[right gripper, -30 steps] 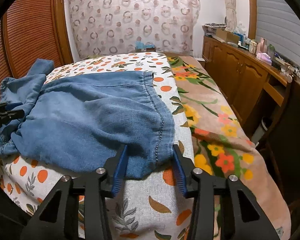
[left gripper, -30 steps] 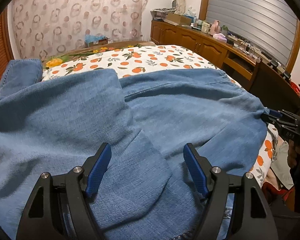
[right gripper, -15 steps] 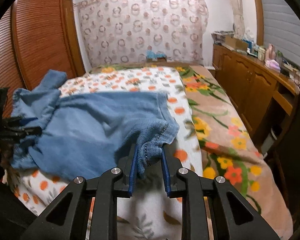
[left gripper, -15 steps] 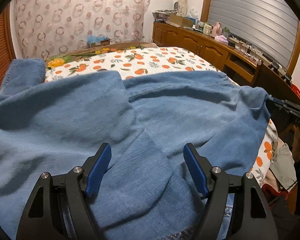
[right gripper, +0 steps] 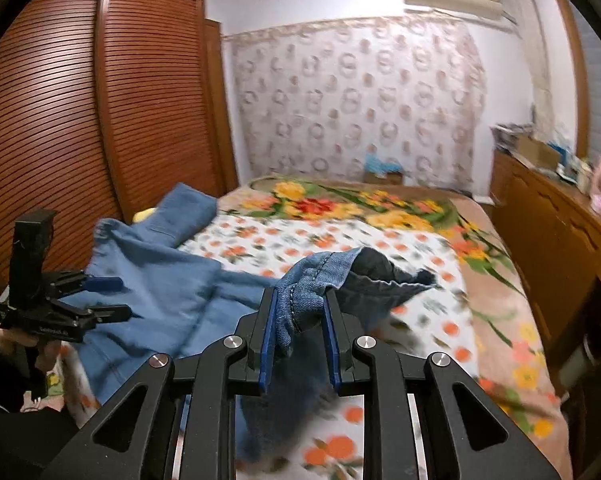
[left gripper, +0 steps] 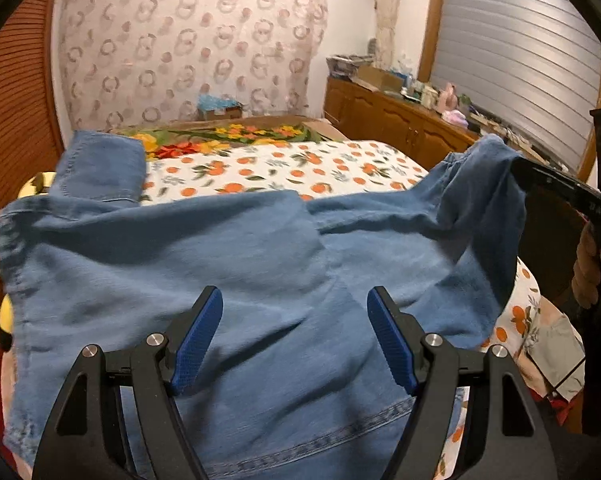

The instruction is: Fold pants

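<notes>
Blue denim pants (left gripper: 180, 260) lie spread across the bed, one leg end folded up at the far left. My left gripper (left gripper: 293, 296) hovers just above the cloth near its stitched hem, open, blue pads wide apart with nothing pinched. In the right wrist view the left gripper (right gripper: 116, 296) shows at the left edge, its fingers spread. My right gripper (right gripper: 298, 300) is shut on a bunched hem corner (right gripper: 320, 268) of the pants and holds it up off the bed; the dark inner side of the cloth hangs behind. The left wrist view shows that raised corner (left gripper: 488, 160) at the right.
The bed has a white sheet with orange fruit print (left gripper: 280, 168) and a floral blanket (right gripper: 500, 280) along its right side. A slatted wooden wardrobe (right gripper: 100, 120) stands to the left, a cluttered wooden sideboard (right gripper: 560, 240) to the right. A hand (left gripper: 584, 272) grips the right tool.
The right gripper shut on the hem corner and lifted it off the bed, pulling that side of the pants up. The left gripper rose slightly and stayed open.
</notes>
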Demonstrator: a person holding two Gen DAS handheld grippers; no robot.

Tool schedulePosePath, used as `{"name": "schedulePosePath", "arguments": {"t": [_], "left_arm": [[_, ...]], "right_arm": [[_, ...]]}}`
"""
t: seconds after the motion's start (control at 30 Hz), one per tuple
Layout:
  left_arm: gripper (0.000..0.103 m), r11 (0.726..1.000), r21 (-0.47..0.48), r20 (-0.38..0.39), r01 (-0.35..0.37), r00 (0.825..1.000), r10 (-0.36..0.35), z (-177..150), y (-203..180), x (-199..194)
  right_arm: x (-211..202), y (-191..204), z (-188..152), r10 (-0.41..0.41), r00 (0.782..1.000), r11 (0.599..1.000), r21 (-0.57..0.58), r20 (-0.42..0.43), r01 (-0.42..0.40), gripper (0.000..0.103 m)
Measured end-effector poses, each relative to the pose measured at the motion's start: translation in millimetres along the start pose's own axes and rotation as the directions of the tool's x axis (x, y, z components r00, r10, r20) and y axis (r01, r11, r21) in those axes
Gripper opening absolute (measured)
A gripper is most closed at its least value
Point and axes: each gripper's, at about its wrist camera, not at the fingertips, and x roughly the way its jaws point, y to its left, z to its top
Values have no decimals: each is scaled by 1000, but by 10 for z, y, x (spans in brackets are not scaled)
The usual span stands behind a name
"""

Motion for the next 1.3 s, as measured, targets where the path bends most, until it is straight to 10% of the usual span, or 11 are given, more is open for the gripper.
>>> {"name": "schedulePosePath", "arguments": {"t": [0.5, 0.83, 1.3], "left_arm": [[76, 994, -79, 56, -78, 995, 82, -28, 446, -351], [76, 986, -118, 77, -115, 989, 125, -139, 695, -559], [76, 966, -200, 95, -164, 978, 186, -253, 1018, -747]], "right_arm": [[641, 417, 430, 212, 977, 969, -133, 23, -207, 22], [1024, 751, 611, 380, 925, 905, -202, -15, -375, 21], [1390, 851, 1116, 416, 909, 883, -237, 0, -405, 20]]}}
